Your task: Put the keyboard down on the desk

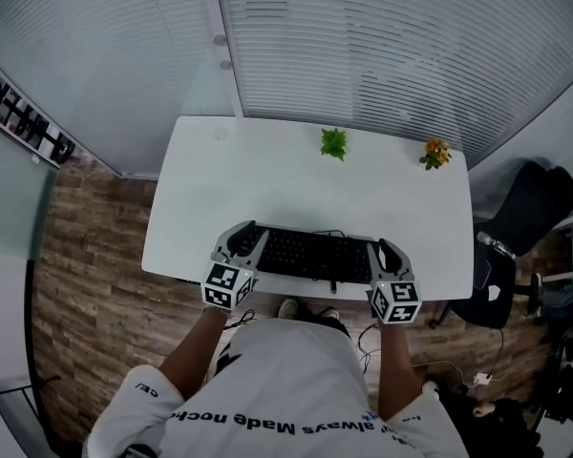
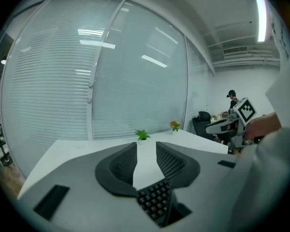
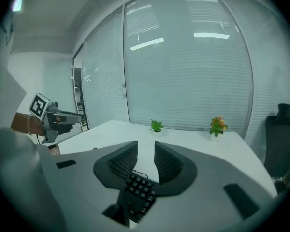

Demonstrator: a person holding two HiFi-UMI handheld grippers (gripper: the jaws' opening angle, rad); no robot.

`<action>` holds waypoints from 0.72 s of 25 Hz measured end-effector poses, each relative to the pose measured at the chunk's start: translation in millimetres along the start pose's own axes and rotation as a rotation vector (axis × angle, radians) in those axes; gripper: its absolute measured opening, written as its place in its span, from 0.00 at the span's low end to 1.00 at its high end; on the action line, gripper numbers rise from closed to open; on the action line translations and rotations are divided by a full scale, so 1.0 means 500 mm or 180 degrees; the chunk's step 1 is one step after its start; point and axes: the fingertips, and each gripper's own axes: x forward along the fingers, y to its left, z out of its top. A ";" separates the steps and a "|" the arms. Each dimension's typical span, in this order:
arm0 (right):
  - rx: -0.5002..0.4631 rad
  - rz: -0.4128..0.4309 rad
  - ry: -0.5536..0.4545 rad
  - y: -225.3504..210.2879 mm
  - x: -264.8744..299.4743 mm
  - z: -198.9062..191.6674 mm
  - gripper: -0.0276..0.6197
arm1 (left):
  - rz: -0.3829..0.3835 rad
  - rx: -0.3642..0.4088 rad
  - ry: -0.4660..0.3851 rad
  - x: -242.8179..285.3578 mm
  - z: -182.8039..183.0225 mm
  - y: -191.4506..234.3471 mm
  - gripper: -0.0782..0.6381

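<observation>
A black keyboard (image 1: 310, 254) lies lengthwise over the near part of the white desk (image 1: 267, 179), close to its front edge. My left gripper (image 1: 246, 241) is shut on its left end and my right gripper (image 1: 382, 254) on its right end. In the left gripper view the keys (image 2: 154, 199) show low between the narrow jaws of the left gripper (image 2: 146, 158). In the right gripper view the keyboard's end (image 3: 137, 190) sits likewise inside the right gripper (image 3: 146, 158). Whether the keyboard rests on the desk or hangs just above it, I cannot tell.
A small green plant (image 1: 334, 143) and a pot of orange flowers (image 1: 435, 153) stand at the desk's far edge, in front of a glass wall with blinds. A black office chair (image 1: 525, 218) stands to the right. Cables lie on the wooden floor under the desk.
</observation>
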 end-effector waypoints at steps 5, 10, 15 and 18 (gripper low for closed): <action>-0.0186 0.0114 -0.0233 0.046 -0.042 0.111 0.18 | -0.0182 0.0000 -0.0433 -0.027 0.120 -0.043 0.26; -0.0278 0.0191 -0.0420 0.081 -0.083 0.190 0.16 | -0.0160 0.0280 -0.0736 -0.064 0.217 -0.080 0.24; -0.0581 0.0191 -0.0549 0.119 -0.118 0.253 0.16 | -0.0183 0.0309 -0.0919 -0.092 0.288 -0.110 0.24; -0.0575 0.0257 -0.0614 0.135 -0.136 0.281 0.16 | -0.0175 0.0260 -0.1001 -0.108 0.321 -0.119 0.24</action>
